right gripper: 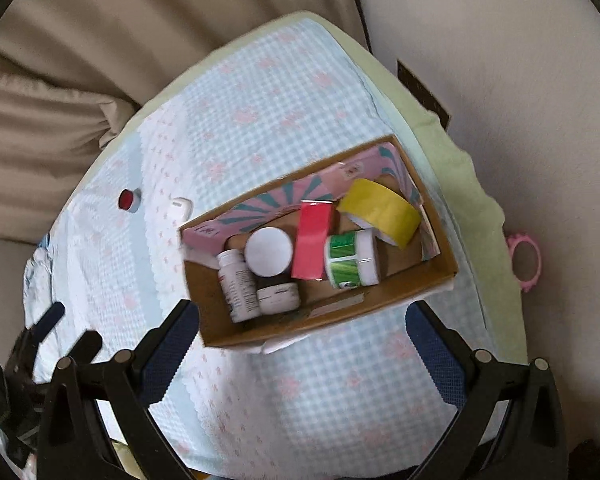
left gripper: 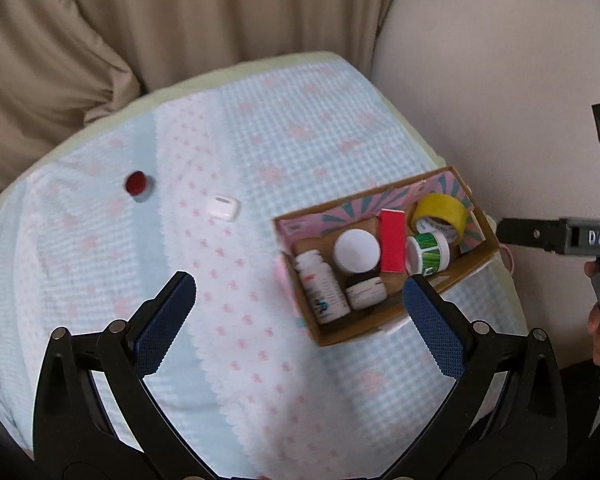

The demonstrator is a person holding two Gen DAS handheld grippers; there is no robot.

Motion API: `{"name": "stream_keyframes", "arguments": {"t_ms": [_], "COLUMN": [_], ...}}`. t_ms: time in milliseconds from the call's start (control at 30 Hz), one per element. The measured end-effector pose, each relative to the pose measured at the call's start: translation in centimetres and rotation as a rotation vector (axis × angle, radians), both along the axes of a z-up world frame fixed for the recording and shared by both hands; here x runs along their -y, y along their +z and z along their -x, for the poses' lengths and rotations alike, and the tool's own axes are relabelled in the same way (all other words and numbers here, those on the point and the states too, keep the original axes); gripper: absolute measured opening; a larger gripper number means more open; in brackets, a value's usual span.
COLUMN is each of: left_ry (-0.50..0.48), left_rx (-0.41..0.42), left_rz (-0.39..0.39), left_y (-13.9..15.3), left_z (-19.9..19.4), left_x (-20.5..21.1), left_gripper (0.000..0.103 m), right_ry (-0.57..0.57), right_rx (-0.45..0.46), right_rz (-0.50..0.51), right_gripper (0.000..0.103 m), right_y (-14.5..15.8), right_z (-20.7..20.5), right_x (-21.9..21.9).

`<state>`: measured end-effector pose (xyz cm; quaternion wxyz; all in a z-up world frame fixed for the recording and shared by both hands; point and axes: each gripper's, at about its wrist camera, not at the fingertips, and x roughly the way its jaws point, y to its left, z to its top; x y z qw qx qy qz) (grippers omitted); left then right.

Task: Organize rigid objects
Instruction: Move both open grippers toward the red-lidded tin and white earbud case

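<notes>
- Left gripper [left gripper: 299, 294]: fingers spread wide, holding nothing, hovering above the cloth [left gripper: 236, 152] just left of the cardboard box [left gripper: 356, 330].
- Right gripper [right gripper: 302, 330]: fingers also wide apart and empty, hovering over the near wall of the box [right gripper: 416, 286].
- Box sits near the right edge of the cloth-covered worktop, open top.
- Inside the box: white pill bottle [left gripper: 323, 290] lying on its side at the left end, white-lidded jar [left gripper: 357, 251] next to it, small dark jar with white label [left gripper: 366, 290] in front of that one.
- Red carton [left gripper: 393, 246] in the middle, green-labelled tub [left gripper: 427, 253] touching its right side, yellow tape roll [left gripper: 440, 216] in the far right corner.
- Still outside the box: white earbud case [left gripper: 223, 207] and red-capped item [left gripper: 138, 185], both on the cloth well left of the box, apart from each other.
- Pink ring [right gripper: 525, 259] hangs off the right edge of the worktop.
</notes>
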<state>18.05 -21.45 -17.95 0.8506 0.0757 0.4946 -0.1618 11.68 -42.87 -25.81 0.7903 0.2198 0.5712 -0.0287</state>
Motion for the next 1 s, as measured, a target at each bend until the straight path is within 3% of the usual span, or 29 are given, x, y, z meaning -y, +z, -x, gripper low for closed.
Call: {"name": "stream_keyframes", "arguments": {"t_ms": [100,300,500,767,1000], "left_ry": [-0.007,0.001,0.014,0.018,0.011], "left_rx": [0.029,0.094,0.107,0.105,0.125], "left_rz": [0.036,0.035,0.047,0.021,0.020], "left_y": [2.2,5.7,5.9,1.3,-6.0], "left_z": [0.9,1.5,-0.3,-6.8,-13.8], "left_x": [-3.6,-11.4,-20.1,-28.2,-29.4], "left_gripper": [0.103,0.103,0.103,0.103,0.103], "right_ry": [0.010,0.017,0.014,-0.058,-0.043], "right_rx": [0.035,0.119,0.171,0.223,0.235], "right_rz": [0.070,0.119,0.182,0.165,0.206], "right_gripper": [0.103,0.103,0.103,0.103,0.103], "right_y": [2.2,6.1,7.7,4.8,-1.7], "right_z": [1.1,2.8,2.5,-0.7,-6.5], "right_x": [-3.3,-10.5,-18.1,-25.4,-31.0]}}
